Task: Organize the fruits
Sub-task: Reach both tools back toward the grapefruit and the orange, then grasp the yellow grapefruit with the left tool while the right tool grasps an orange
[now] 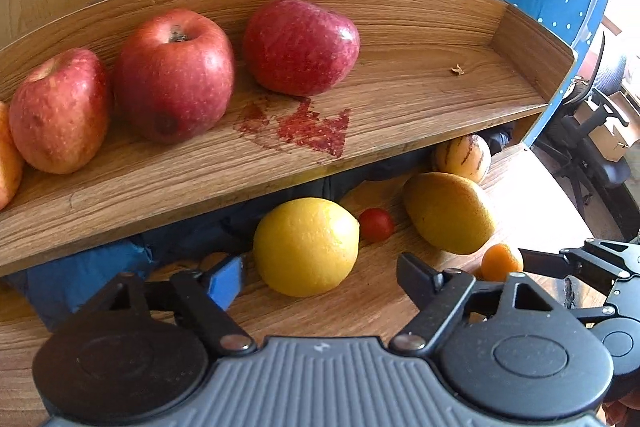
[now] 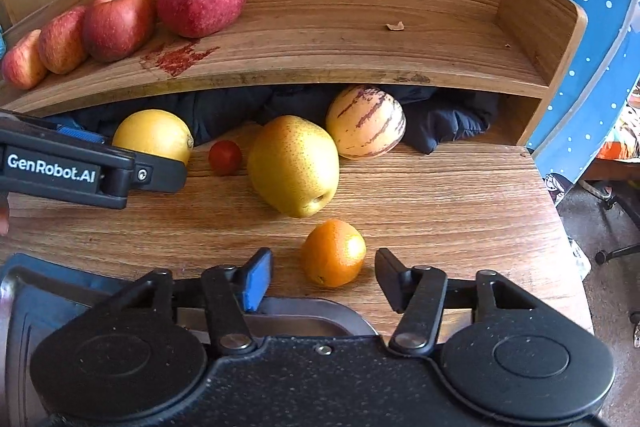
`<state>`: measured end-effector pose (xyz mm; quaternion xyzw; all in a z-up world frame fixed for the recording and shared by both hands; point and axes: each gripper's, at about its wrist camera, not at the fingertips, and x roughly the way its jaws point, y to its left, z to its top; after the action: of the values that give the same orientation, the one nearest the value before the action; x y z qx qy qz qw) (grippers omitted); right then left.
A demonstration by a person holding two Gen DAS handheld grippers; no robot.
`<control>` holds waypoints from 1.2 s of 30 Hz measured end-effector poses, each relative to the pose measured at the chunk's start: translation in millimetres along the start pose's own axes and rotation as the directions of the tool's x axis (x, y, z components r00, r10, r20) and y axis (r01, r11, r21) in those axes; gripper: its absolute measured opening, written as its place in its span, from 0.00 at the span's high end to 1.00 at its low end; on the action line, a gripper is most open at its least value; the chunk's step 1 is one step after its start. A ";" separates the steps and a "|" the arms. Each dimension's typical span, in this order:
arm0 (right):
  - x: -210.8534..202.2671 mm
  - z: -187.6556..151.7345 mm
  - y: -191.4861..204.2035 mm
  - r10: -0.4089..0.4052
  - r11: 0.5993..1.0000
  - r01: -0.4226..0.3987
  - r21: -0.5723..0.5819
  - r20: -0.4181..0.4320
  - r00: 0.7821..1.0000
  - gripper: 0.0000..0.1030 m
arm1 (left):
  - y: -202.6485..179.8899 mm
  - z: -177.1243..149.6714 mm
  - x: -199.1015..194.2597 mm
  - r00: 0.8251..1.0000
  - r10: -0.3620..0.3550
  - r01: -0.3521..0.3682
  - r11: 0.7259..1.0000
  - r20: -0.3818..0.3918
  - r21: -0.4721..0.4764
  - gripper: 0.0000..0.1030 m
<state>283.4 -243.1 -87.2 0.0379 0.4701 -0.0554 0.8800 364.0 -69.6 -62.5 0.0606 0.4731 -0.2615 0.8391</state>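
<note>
Both claws are spread wide and empty — the left gripper point(image 1: 320, 277) lines up on the big yellow orange point(image 1: 306, 247), the right gripper point(image 2: 322, 277) brackets the small mandarin point(image 2: 333, 253), which sits between its fingers near the front edge of the table point(image 2: 440, 195) with no pad touching it yet. My read is that the pick is just being set up on each side. To do it well, the right claw should slide forward until the mandarin sits at mid-pad, then close gently, since a small round fruit will likely squirt out of a tip pinch. The left one needs nearly its full spread for that orange, so centre it squarely before squeezing. Further back on the table lie a cherry tomato point(image 2: 225, 157), a yellow pear point(image 2: 294, 165) and a striped pepino melon point(image 2: 366, 121) tucked against the dark cloth point(image 2: 444, 125) beneath the shelf point(image 2: 360, 39). Up on that shelf, four red apples point(image 2: 116, 21) stand in a row at its left end, beside a red smear point(image 2: 178, 57) — the right half is bare apart from a small scrap point(image 2: 395, 26), so there looks to be room for the rest.
</note>
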 end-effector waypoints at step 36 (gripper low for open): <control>-26.0 -15.7 7.5 0.010 1.000 -0.011 0.004 0.067 0.998 0.66 | -9.4 -12.3 -0.9 0.999 0.018 -0.020 0.999 -0.041 -0.039 0.39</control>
<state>257.1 -232.2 -74.2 0.0404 0.4399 -0.0531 0.8956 349.5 -73.0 -67.1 0.0540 0.4943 -0.2429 0.8329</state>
